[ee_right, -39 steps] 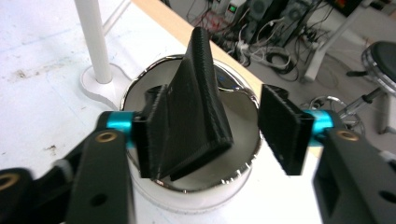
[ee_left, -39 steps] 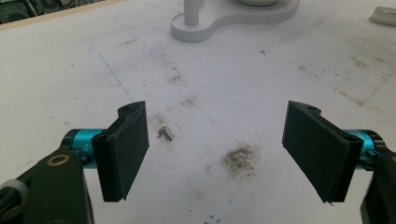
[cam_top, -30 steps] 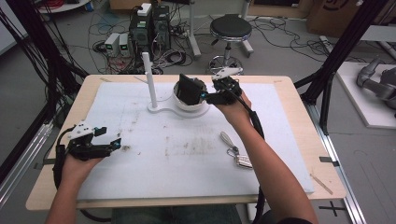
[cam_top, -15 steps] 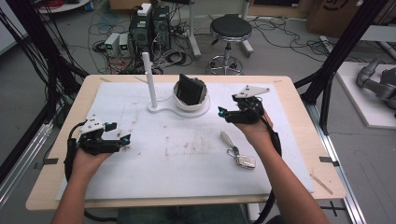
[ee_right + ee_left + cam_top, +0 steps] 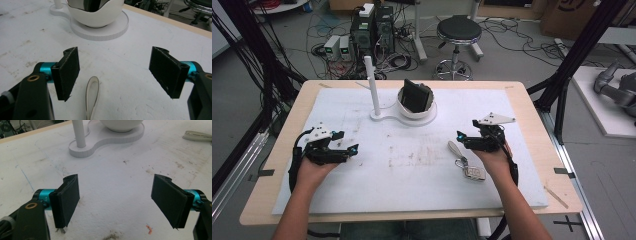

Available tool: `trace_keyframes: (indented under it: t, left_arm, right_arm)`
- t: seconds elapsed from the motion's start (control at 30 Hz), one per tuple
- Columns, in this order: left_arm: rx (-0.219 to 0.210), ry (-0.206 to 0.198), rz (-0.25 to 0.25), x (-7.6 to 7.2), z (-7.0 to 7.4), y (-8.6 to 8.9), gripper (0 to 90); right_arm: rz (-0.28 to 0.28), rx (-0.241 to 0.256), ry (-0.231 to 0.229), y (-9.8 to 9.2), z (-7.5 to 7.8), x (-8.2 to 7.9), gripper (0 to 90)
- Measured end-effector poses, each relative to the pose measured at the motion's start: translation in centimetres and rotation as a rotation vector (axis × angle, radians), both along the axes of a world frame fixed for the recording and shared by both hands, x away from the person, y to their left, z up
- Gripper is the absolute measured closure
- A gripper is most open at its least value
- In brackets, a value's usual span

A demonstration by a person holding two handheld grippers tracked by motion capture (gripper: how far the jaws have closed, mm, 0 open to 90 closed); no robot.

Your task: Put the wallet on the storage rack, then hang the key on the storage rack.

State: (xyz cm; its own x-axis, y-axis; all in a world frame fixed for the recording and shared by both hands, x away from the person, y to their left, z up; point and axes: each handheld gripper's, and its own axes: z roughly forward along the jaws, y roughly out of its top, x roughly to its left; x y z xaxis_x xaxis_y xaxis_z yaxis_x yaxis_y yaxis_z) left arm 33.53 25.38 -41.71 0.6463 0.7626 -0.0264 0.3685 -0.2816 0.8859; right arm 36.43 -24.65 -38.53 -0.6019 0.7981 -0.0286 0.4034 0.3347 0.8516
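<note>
Lab floor with tangled cables, PC towers and a round black stool (image 5: 458,31) fills the upper part of the high view. Centre frame: a light wooden table (image 5: 282,150) covered by a scuffed white foam mat (image 5: 412,165), with a bare wood margin on all sides.

Left gripper (image 5: 353,150) sits at left of the frame over bare mat, jaws spread wide, holding nothing; in the left gripper view (image 5: 115,200) only stained mat lies between the pads.

Right gripper (image 5: 460,137) sits right of centre, jaws also wide apart and empty. A flat silver key on a ring with a small fob (image 5: 466,163) lies on the mat just left of the right hand (image 5: 492,157), below the jaw tips; in the right gripper view its pale rounded end (image 5: 92,97) lies between the jaws, nearer the left pad, not touched.

Upper centre: a white bowl on a white figure-eight base (image 5: 416,107) with an upright white post (image 5: 372,85); a dark flat item, possibly a wallet, (image 5: 416,96) stands in the bowl. Well apart from both grippers; wide open mat between them.

No readable writing or labels at this resolution.
</note>
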Motion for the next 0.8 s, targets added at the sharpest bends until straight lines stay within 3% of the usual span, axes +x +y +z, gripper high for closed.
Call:
trace_keyframes:
  t: [0.5, 0.8]
  left_arm:
    - [-0.006, -0.013, 0.000, 0.2, 0.2, -0.3, 22.8]
    - [-0.007, -0.016, 0.002, 0.2, 0.2, -0.3, 22.8]
  right_arm:
    - [-0.005, 0.023, -0.012, -1.4, -0.8, -0.6, 21.3]
    - [0.027, 0.017, -0.011, -1.1, -0.9, -0.8, 21.1]
